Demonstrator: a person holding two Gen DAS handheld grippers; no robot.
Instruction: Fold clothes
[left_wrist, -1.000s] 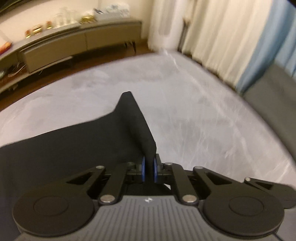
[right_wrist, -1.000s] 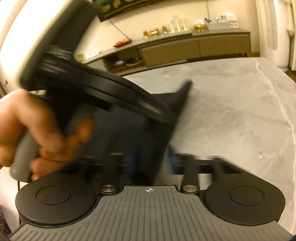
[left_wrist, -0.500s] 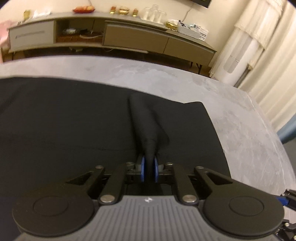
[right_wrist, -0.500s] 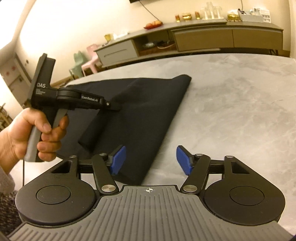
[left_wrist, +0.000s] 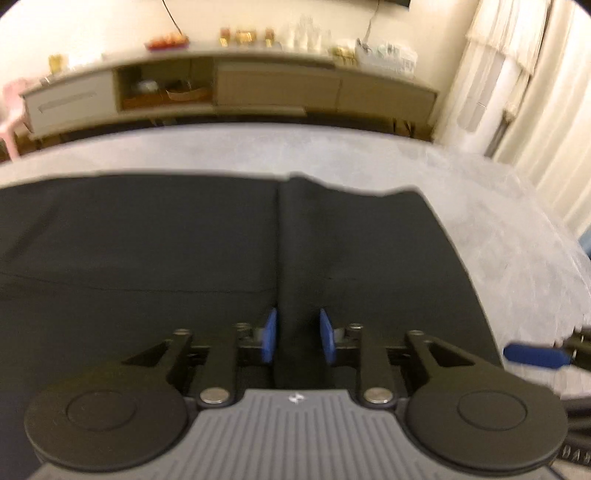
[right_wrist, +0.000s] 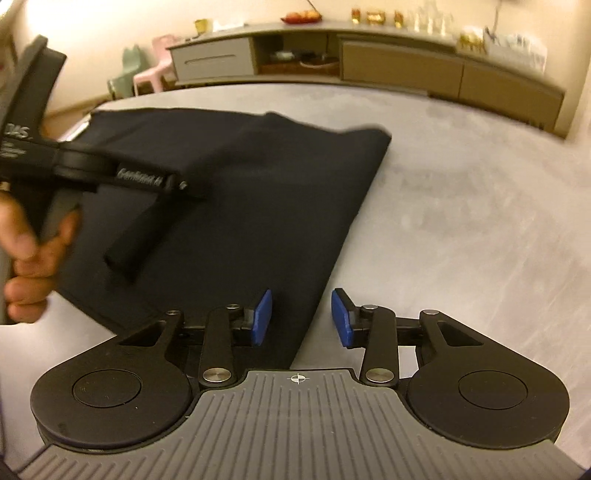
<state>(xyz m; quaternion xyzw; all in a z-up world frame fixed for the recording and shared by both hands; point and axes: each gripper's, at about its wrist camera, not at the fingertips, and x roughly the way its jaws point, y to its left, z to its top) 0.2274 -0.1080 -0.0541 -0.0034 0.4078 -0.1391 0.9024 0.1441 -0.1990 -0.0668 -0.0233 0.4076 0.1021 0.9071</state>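
A black garment (left_wrist: 147, 251) lies folded flat on the grey marble table (left_wrist: 498, 229). A narrow raised fold of it (left_wrist: 299, 258) runs forward between the fingers of my left gripper (left_wrist: 298, 338), whose jaws stand a little apart around it. In the right wrist view the same garment (right_wrist: 258, 206) fills the left half, and my left gripper (right_wrist: 184, 186) shows above it, held by a hand. My right gripper (right_wrist: 302, 319) is open and empty, straddling the garment's near right edge. One blue pad of it (left_wrist: 535, 356) shows in the left wrist view.
A long low sideboard (left_wrist: 258, 88) with glasses and small items stands behind the table. Cream curtains (left_wrist: 535, 92) hang at the right. Small pink and green chairs (right_wrist: 147, 70) stand at the far left. Bare table (right_wrist: 461, 203) lies right of the garment.
My left gripper has opened, letting go of the black fold it pinched, which now lies lower on the garment. My right gripper has moved closer to the garment's edge.
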